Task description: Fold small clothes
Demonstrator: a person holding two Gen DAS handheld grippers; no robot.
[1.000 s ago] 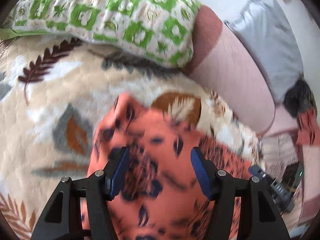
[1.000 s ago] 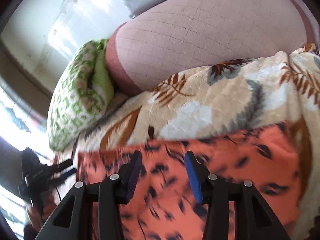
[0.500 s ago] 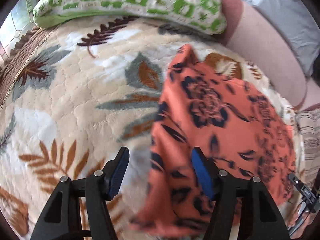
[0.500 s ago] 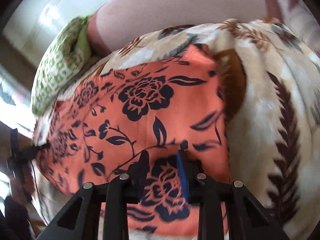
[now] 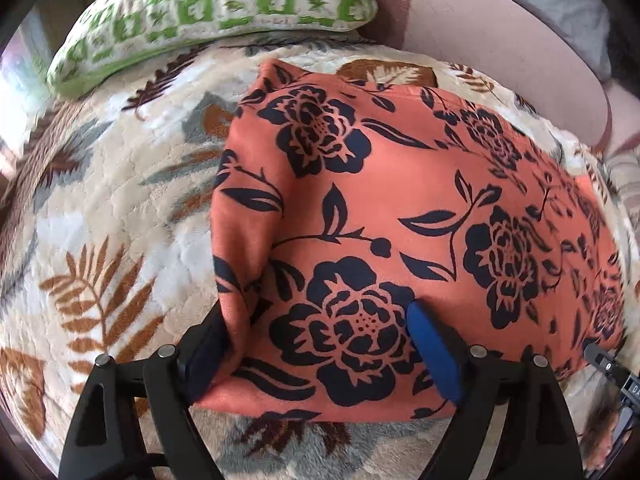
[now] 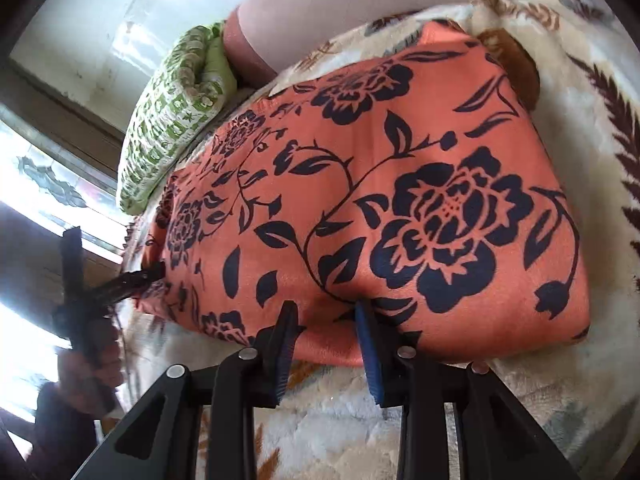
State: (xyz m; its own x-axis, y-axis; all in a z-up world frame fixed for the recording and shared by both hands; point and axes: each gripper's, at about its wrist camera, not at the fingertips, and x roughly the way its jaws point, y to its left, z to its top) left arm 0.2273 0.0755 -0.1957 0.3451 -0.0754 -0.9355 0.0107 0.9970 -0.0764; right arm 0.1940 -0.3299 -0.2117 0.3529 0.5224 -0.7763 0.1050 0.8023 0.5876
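Orange floral garment (image 5: 400, 208) spread on the leaf-print blanket (image 5: 100, 220) below the green pillow (image 5: 208, 12); left gripper (image 5: 316, 344) and right gripper (image 6: 326, 344) fingers parted astride its near hem, unclenched—pinch both corners evenly, lift together.

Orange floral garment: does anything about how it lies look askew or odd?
Yes. The orange floral garment is lifted and draped over one finger of the left claw, forming a raised ridge along its left edge rather than lying flat on the blanket.
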